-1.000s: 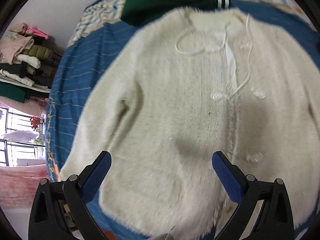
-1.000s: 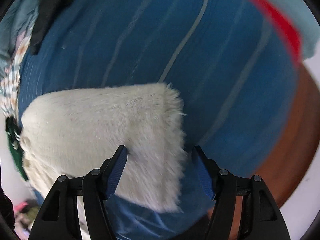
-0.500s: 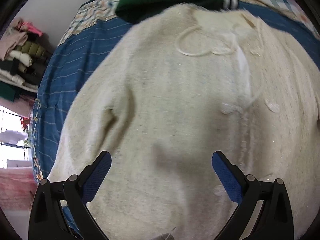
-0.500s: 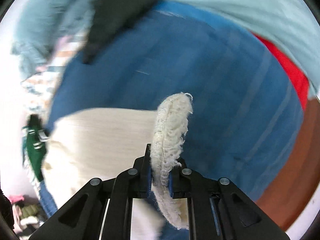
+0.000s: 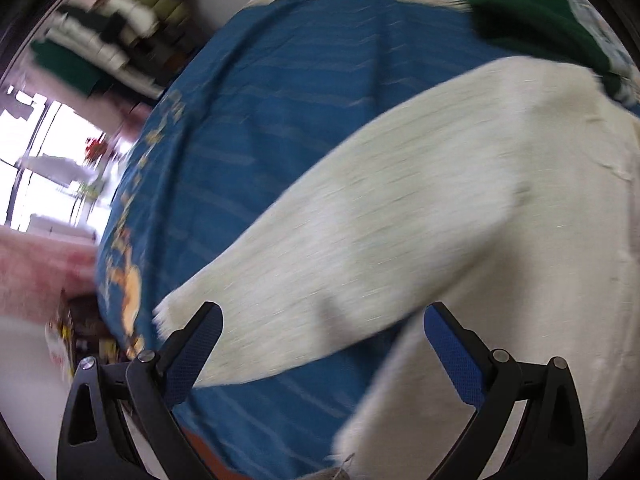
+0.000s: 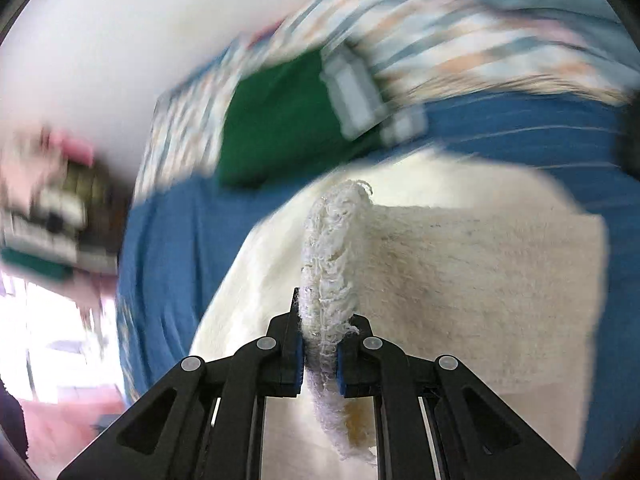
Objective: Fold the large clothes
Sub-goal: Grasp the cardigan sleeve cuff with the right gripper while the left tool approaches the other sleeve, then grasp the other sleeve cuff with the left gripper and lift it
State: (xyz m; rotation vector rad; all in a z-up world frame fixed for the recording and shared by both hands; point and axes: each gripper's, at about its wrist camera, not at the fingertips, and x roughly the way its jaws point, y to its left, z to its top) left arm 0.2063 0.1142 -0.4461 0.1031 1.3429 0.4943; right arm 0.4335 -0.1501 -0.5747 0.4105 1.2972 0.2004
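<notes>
**Cream sweater on the bed, one sleeve cuff pinched, fold barely begun**

We start at the left. Our left gripper [image 5: 322,344] stands wide with nothing in it, hovering above the cuff end of a sleeve [image 5: 320,280] of the fluffy cream sweater [image 5: 500,208]. That sleeve lies flat, angled toward the near left corner of the blue striped bedspread [image 5: 280,100]. Moving right, our right gripper [image 6: 320,354] is clamped narrowly on the other sleeve cuff [image 6: 332,256], which stands up between its pads, having just closed on it. A folded green garment [image 6: 276,120] sits near the bed's far edge. We judge folding is at its start: both sleeves and the body remain to be folded. No containers are in view.
</notes>
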